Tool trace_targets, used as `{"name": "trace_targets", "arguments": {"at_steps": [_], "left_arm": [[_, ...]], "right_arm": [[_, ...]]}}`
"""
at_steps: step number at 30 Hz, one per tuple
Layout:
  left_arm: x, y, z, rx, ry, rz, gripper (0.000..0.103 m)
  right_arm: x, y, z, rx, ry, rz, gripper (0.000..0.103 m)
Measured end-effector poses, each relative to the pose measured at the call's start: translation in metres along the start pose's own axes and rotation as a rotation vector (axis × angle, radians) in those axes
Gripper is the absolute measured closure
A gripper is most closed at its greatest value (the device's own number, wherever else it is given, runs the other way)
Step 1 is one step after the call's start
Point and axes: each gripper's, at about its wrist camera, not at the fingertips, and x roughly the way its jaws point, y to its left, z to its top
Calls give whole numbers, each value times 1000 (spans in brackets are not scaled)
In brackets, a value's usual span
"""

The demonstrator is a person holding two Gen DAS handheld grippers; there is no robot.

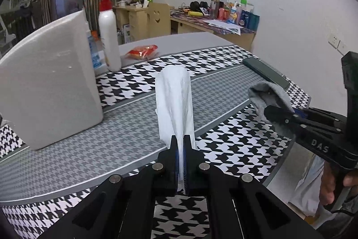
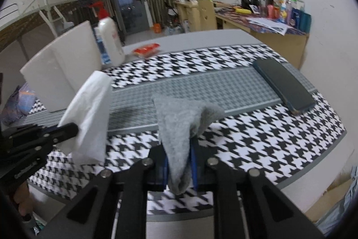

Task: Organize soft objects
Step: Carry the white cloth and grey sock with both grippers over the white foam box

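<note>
My left gripper is shut on a white cloth, which stands up from the jaws above the table. It also shows at the left of the right wrist view. My right gripper is shut on a grey sock that drapes forward over the jaws above the table's front part. In the left wrist view the right gripper holds the grey sock at the right, beside the white cloth and apart from it.
A houndstooth tablecloth covers the table. A white box stands at the left, with a white pump bottle and a red packet behind it. A dark flat case lies at the right. A cluttered desk is beyond.
</note>
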Motion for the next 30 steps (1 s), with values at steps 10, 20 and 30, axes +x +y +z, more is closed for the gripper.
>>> {"name": "trace_targets", "arguments": {"at_steps": [10, 20, 30], "left_arm": [[-19, 10, 2, 0, -47, 34, 100], [-34, 11, 7, 18, -89, 68, 100], [-48, 16, 18, 30, -131, 79, 100]], "right_arm": [[-10, 32, 11, -63, -59, 52, 84], [-21, 43, 20, -67, -101, 84, 84], [-29, 59, 34, -98, -143, 111, 84]]}}
